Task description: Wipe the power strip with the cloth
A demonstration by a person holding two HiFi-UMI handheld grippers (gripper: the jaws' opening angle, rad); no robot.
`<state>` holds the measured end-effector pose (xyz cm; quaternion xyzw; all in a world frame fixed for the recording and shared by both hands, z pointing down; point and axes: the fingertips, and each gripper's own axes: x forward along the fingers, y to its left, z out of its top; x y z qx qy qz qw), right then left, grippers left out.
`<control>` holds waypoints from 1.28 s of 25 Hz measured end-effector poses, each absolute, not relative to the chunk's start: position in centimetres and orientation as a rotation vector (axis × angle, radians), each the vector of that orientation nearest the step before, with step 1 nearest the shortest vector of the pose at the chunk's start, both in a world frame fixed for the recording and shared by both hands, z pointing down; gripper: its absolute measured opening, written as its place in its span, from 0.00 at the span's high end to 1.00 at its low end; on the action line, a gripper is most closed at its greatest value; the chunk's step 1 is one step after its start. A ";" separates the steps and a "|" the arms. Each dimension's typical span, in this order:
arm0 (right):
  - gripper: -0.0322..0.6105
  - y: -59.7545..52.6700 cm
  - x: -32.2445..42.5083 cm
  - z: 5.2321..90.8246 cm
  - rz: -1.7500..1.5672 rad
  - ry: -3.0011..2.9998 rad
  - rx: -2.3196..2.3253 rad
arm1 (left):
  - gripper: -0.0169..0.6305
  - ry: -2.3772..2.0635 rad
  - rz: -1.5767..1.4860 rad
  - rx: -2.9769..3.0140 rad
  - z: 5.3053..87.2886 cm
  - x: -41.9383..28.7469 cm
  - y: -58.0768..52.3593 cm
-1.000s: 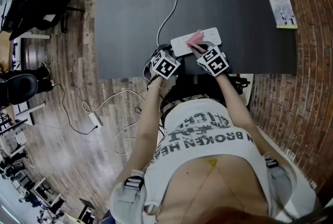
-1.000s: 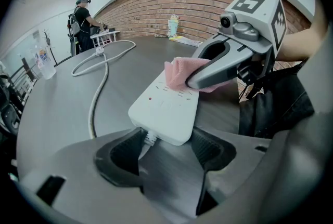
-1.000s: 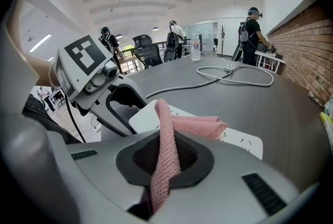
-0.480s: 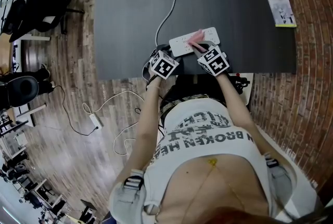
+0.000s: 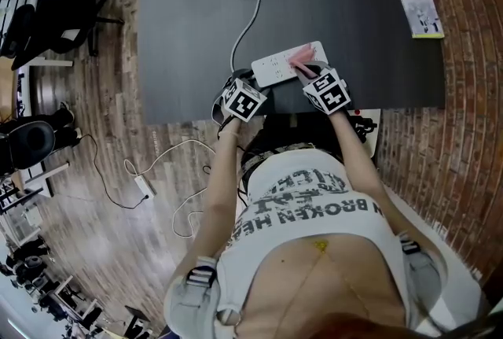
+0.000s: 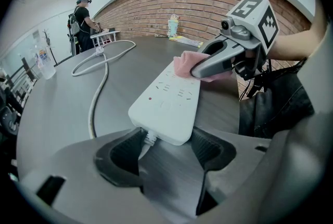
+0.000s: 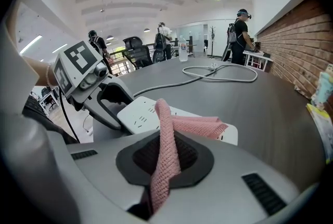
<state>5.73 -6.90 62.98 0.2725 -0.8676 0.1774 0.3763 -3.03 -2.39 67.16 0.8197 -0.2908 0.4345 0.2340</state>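
left gripper (image 6: 166, 147) jaws clamp strip (image 6: 169, 101) end | right gripper (image 7: 166, 158) jaws pinch cloth (image 7: 167, 132) on strip | risk: loose fold slips, bare jaws scrape sockets

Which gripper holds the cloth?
The right gripper: the pink cloth is pinched in its jaws. The left gripper has the strip end between its jaws.

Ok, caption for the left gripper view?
Left gripper grips the cable end of the white power strip while the right gripper presses a pink cloth onto its far end.
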 end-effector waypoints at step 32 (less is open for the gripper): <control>0.92 -8.5 10.0 63.1 0.468 -2.134 0.858 | 0.54 -0.804 1.195 2.259 67.4 -3.3 -2.5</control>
